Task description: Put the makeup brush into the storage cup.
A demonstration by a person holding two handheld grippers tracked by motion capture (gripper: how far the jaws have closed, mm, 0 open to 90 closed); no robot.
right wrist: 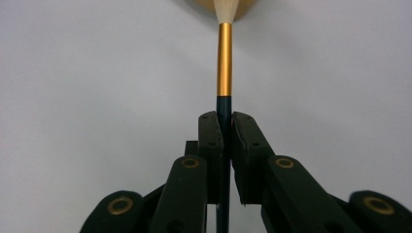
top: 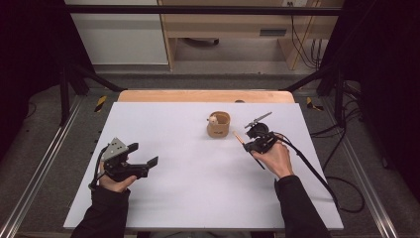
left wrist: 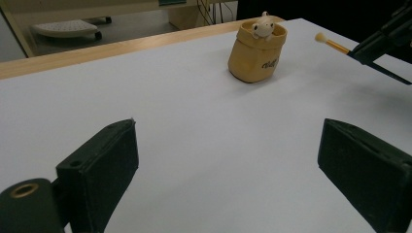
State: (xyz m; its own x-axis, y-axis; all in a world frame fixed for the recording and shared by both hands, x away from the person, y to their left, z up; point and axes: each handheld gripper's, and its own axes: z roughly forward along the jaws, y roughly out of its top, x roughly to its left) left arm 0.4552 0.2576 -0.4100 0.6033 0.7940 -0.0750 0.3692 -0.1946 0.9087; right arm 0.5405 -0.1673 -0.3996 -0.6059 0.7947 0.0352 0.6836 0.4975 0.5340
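**Brush held toward sack-shaped holder**

Right gripper [top: 249,144] has its jaws closed tight on the dark handle of a small brush [right wrist: 224,58]; gold ferrule and pale tip stick out ahead of the pads, so the tip end is free to lead; tip points toward the tan sack-shaped holder [top: 218,124] with a little white figure on its rim, holder upright at the far middle of the white table [top: 198,188]; brush near it, not yet inside; judging by the aim, it's headed for the holder's mouth. Left gripper [top: 144,159] sits well apart at the near left, jaws spread wide, holding nothing; likely just parked out of the way.
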